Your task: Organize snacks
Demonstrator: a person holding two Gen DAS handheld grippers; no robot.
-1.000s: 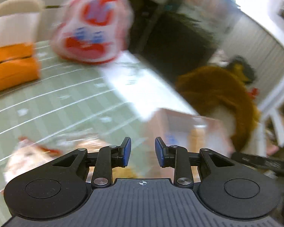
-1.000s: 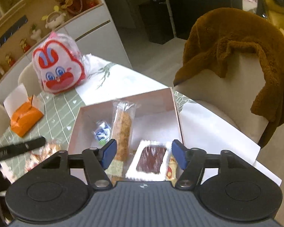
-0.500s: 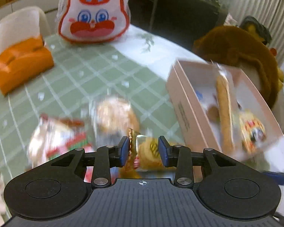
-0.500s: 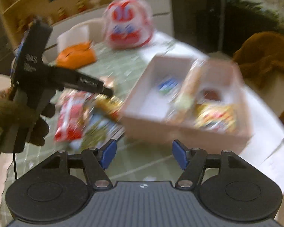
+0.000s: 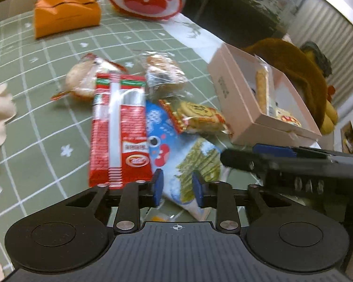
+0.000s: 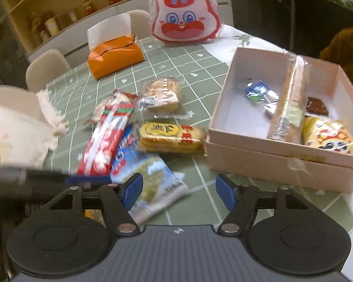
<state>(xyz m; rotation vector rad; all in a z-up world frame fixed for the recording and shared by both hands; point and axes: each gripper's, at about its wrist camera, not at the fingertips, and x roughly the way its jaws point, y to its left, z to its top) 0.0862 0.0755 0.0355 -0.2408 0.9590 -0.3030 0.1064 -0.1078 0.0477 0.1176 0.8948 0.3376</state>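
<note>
Both grippers have swung back from the pink box [image 6: 282,157] to the loose snack pile: left gripper [image 5: 177,186] part-open over the blue packet [image 5: 176,159] (nothing gripped), right gripper [image 6: 178,191] wide open.

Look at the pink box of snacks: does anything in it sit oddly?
Yes. In the pink box, the long wrapped stick snack leans on the far wall, tilted rather than flat like the packets beside it.
</note>
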